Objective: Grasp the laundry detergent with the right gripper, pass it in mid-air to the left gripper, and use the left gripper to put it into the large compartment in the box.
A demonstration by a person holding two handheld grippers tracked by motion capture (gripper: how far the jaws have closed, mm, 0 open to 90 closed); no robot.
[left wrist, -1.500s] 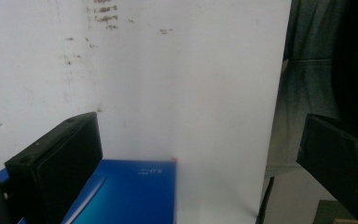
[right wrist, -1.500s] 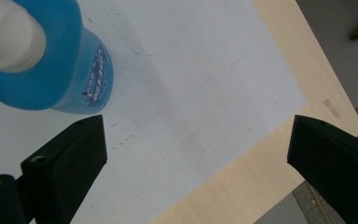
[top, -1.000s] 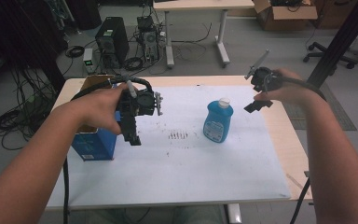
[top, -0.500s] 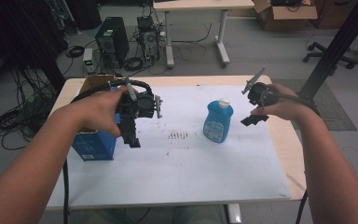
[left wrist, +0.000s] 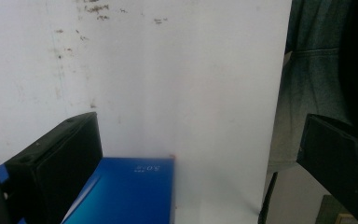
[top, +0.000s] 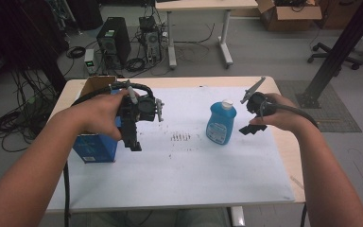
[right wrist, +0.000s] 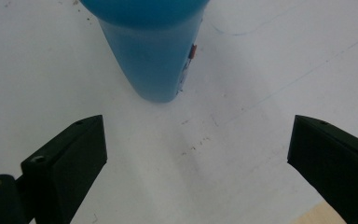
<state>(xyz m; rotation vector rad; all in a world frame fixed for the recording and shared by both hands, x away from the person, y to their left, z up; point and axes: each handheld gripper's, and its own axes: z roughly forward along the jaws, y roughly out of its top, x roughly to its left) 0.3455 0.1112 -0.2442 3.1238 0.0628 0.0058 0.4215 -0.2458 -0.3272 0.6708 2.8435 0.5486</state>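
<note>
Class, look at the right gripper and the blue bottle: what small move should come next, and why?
Probably ease the right gripper forward until its jaws stand either side of the blue bottle. The jaws are wide open and the bottle stands upright just ahead of them, untouched, on the white sheet.

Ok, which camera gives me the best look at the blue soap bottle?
The high view: the blue soap bottle stands upright on the white sheet, shown whole with its white cap, just left of the right gripper. The right gripper view shows its lower body beyond the open jaws, top cut off.
</note>
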